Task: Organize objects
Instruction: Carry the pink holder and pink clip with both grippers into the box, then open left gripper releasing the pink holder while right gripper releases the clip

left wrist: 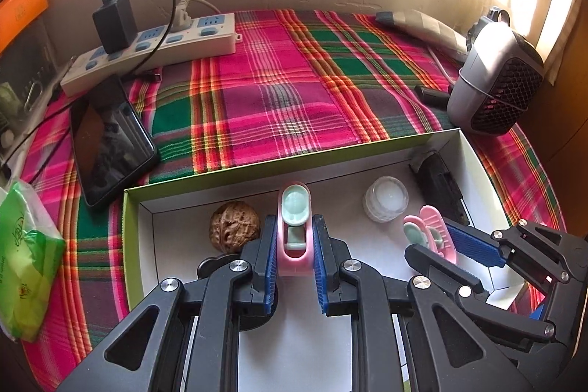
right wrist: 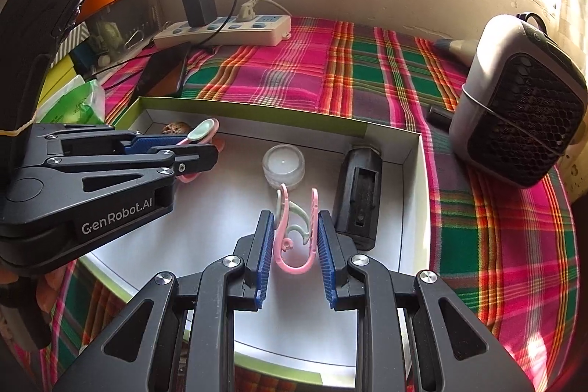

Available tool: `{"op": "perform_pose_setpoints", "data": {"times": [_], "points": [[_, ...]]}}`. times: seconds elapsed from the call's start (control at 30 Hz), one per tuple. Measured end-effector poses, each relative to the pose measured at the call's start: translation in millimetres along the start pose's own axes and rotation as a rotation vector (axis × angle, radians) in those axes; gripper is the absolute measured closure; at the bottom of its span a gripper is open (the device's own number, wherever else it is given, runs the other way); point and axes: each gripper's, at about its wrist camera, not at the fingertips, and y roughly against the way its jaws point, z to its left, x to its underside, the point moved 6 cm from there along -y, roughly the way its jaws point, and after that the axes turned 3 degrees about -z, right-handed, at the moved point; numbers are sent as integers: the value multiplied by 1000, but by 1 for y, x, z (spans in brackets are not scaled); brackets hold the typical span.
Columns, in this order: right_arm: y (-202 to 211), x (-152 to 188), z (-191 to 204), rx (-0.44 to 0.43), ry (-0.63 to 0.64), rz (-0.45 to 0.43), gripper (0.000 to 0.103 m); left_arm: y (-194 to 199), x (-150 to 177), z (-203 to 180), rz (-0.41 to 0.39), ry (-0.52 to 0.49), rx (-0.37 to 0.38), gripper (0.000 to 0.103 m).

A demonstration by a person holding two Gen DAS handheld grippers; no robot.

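A shallow white box with a green rim (left wrist: 294, 155) (right wrist: 257, 111) lies on the plaid cloth. My left gripper (left wrist: 294, 226) is shut on a pink clip with a pale green pad (left wrist: 293, 230), held over the box beside a walnut (left wrist: 234, 227). My right gripper (right wrist: 296, 230) is shut on a second pink and green clip (right wrist: 296, 234), seen edge-on, over the box's middle. In the left wrist view the right gripper (left wrist: 439, 239) and its clip (left wrist: 428, 226) show at the right. The left gripper (right wrist: 191, 144) and its clip (right wrist: 201, 131) show in the right wrist view.
A small clear jar (left wrist: 386, 198) (right wrist: 283, 165) and a black block (left wrist: 439, 184) (right wrist: 358, 195) lie in the box. Around it are a phone (left wrist: 110, 138), a power strip with charger (left wrist: 154, 48), a green tissue pack (left wrist: 25, 256) and a grey fan heater (left wrist: 496, 79) (right wrist: 518, 101).
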Motion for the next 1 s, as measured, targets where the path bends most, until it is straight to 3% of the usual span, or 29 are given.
{"op": "perform_pose_setpoints", "data": {"times": [0.77,1.0], "points": [[-10,-3,1,6,21,-3,78,-4,-2,-1,-1,-20,-19,86],[-10,-4,-1,3,-3,-3,78,-3,-2,5,-2,-4,-27,80]]}}
